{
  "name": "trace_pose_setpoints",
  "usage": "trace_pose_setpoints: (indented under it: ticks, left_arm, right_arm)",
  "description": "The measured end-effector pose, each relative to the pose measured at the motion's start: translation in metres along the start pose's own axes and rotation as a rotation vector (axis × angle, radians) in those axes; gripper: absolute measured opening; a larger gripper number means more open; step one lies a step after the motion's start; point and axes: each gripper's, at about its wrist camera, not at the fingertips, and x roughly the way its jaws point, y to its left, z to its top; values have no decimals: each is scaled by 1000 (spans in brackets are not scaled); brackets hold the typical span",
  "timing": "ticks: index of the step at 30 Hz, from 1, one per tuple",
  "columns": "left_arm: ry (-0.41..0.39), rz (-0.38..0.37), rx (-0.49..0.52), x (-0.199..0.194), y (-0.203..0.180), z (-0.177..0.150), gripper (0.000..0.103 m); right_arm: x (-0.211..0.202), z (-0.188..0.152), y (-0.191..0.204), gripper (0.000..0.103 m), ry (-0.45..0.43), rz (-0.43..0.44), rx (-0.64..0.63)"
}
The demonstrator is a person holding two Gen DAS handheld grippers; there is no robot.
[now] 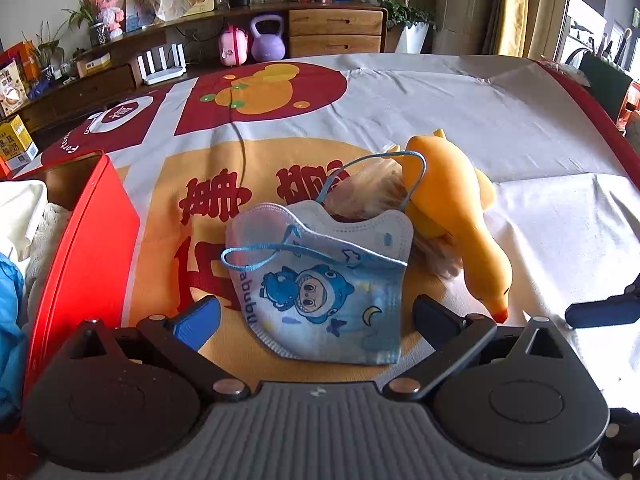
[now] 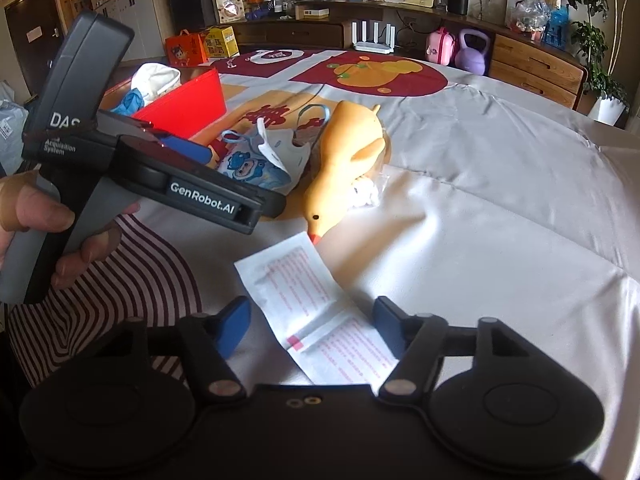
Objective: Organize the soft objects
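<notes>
A blue child's face mask (image 1: 320, 280) with a cartoon print lies on the tablecloth, between the open fingers of my left gripper (image 1: 316, 316). It also shows in the right wrist view (image 2: 260, 160). A yellow rubber chicken (image 1: 452, 208) lies just right of it, over a clear plastic bag (image 1: 372, 188); the chicken also shows in the right wrist view (image 2: 344, 160). A white sachet with red print (image 2: 316, 312) lies between the open fingers of my right gripper (image 2: 312, 320). A red box (image 1: 84, 248) at the left holds white and blue cloth.
The table has a white, red and orange printed cloth (image 1: 460, 100). A sideboard (image 1: 332, 32) with a purple kettlebell (image 1: 268, 40), plants and boxes stands behind. The person's striped sleeve (image 2: 132, 288) lies at the near left.
</notes>
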Motion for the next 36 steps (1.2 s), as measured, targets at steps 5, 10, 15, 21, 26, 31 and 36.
trace_pose_setpoints:
  ticks: [5, 10, 15, 21, 26, 31, 36]
  left_arm:
    - [-26, -2, -6, -2, 5, -1, 92]
    - [-42, 13, -19, -5, 11, -1, 74]
    - [-49, 3, -58, -9, 20, 2, 48]
    - [-61, 3, -51, -18, 22, 4, 21]
    - [-66, 7, -36, -24, 23, 1, 13]
    - [-74, 3, -37, -33, 24, -3, 9]
    - [-87, -6, -50, -45, 26, -5, 8]
  right_arm:
    - [0, -1, 0, 57, -1, -21, -1]
    - [0, -1, 1, 55, -2, -32, 2]
    - [-2, -1, 1, 44, -5, -43, 15]
    - [-8, 2, 4, 28, -15, -49, 25]
    - [-15, 3, 7, 15, -23, -66, 34]
    - [-22, 3, 6, 3, -33, -90, 55]
    - [-33, 2, 1, 1, -64, -93, 115]
